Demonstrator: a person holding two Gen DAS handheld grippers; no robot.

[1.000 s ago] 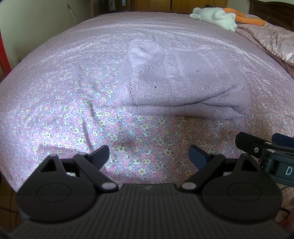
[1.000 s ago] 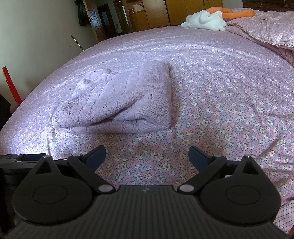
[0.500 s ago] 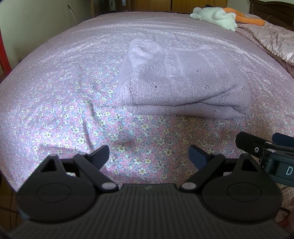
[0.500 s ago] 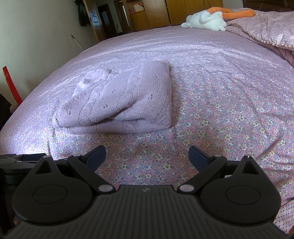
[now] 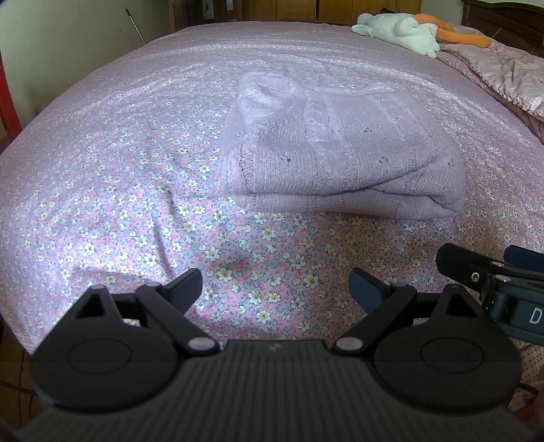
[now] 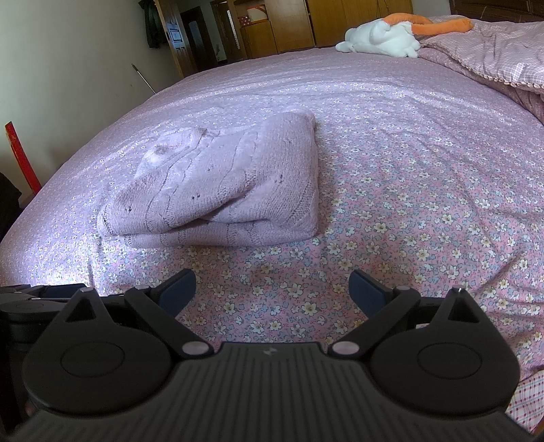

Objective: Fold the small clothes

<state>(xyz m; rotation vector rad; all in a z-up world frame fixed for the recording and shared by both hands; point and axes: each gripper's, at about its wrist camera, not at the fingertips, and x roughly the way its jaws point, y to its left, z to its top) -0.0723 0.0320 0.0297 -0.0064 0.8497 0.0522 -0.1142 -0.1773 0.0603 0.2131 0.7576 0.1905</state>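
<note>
Pink flowered bedsheet (image 5: 142, 142) fills the left wrist view. A folded lilac knitted sweater (image 5: 340, 156) lies on it, ahead and slightly right of the left gripper (image 5: 276, 285), whose jaws stand wide apart with nothing between them. Part of the right gripper (image 5: 489, 278) shows at the near right edge. A white and orange plush toy (image 5: 404, 29) sits at the far right.

From the right wrist view, the sweater (image 6: 221, 190) lies ahead and to the left on the sheet (image 6: 408, 170). The right gripper (image 6: 272, 289) hangs empty, jaws spread, well apart from the garment. A checked quilt (image 6: 493, 54) is bunched at the far right, beside the plush toy (image 6: 380, 37).
</note>
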